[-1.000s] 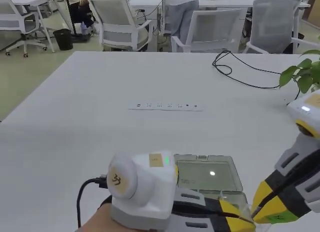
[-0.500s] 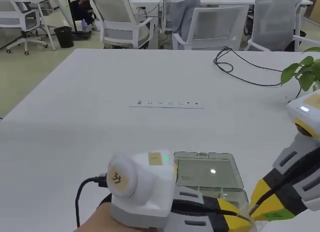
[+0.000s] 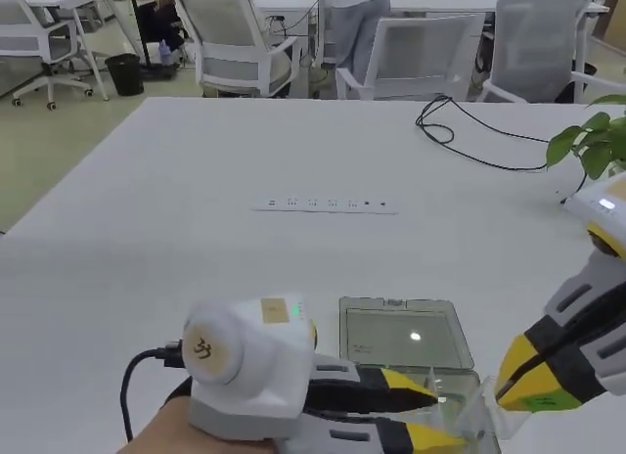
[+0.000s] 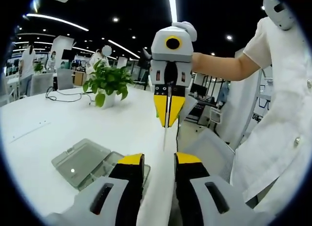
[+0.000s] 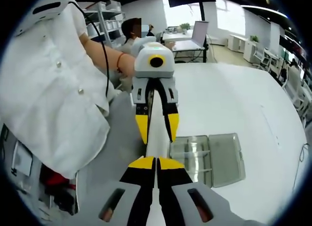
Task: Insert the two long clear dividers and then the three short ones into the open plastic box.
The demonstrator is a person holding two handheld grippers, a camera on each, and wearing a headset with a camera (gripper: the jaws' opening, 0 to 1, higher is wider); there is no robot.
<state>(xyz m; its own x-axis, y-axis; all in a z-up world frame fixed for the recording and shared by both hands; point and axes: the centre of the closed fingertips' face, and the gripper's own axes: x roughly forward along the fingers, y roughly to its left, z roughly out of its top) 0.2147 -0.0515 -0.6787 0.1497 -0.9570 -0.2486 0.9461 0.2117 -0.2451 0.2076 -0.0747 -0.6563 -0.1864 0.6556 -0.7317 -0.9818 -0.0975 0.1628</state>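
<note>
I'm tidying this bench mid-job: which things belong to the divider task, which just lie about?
Job: open plastic box, clear divider, right gripper shut on it, left gripper with jaws open.
Lying about: black cable, potted plant, socket strip, office chairs.

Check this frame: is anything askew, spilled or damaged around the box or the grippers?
Nothing stands out. The open plastic box lies flat on the table, lid folded back. The right gripper is shut on a clear divider that runs between the left gripper's open jaws. No spill or damage shows.
</note>
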